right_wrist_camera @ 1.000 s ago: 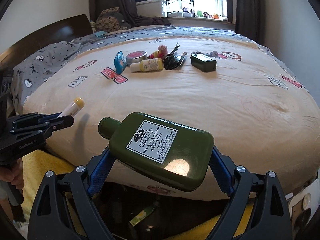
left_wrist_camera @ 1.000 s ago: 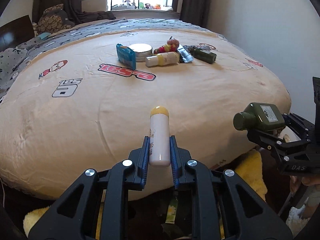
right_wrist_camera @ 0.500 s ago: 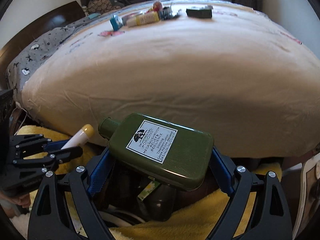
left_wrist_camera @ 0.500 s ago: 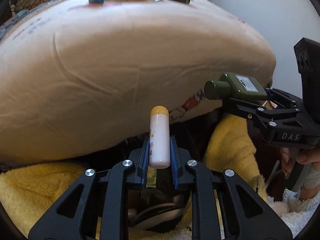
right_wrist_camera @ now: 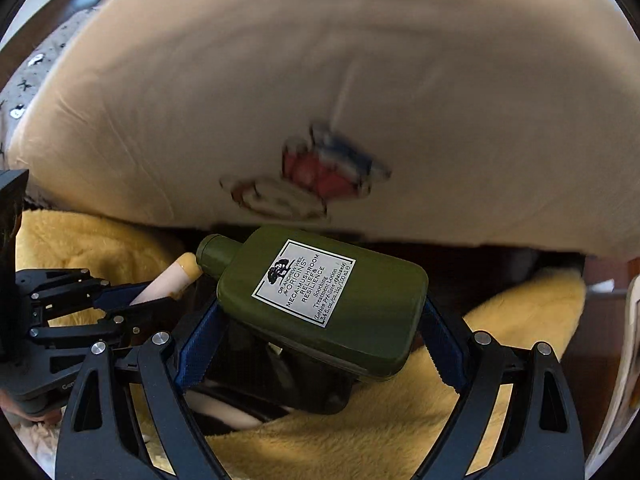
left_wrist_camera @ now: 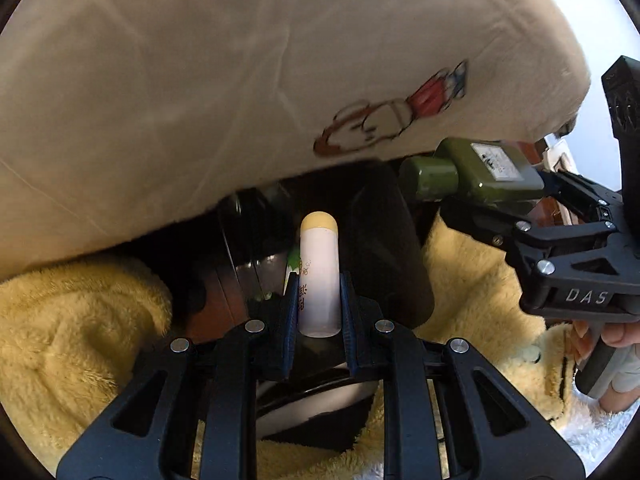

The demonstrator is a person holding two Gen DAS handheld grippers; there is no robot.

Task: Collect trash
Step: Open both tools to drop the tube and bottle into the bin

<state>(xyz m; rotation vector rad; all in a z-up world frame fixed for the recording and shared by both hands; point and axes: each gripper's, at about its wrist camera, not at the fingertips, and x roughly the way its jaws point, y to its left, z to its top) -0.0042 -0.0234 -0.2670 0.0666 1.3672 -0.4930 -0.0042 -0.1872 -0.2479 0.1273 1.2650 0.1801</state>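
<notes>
My left gripper [left_wrist_camera: 319, 296] is shut on a white tube with a yellow cap [left_wrist_camera: 319, 272], held upright over a dark bin [left_wrist_camera: 384, 248] at the foot of the bed. My right gripper [right_wrist_camera: 320, 320] is shut on a flat green lotion bottle [right_wrist_camera: 320, 296], held tilted above the same dark bin [right_wrist_camera: 280, 380]. The right gripper and its green bottle [left_wrist_camera: 476, 172] also show at the right of the left wrist view. The left gripper with the tube [right_wrist_camera: 168, 280] shows at the left of the right wrist view. The two held items are close together.
The cream bedspread [left_wrist_camera: 240, 80] with a cartoon print bulges over the bin from above. A yellow fluffy blanket [left_wrist_camera: 72, 328] lies around the bin on both sides. Some packaging lies inside the bin [left_wrist_camera: 294, 264].
Both grippers have dropped from above the bed down to its foot, over the dark bin. The bed top and the items on it have gone out of view. Both still hold their items.
</notes>
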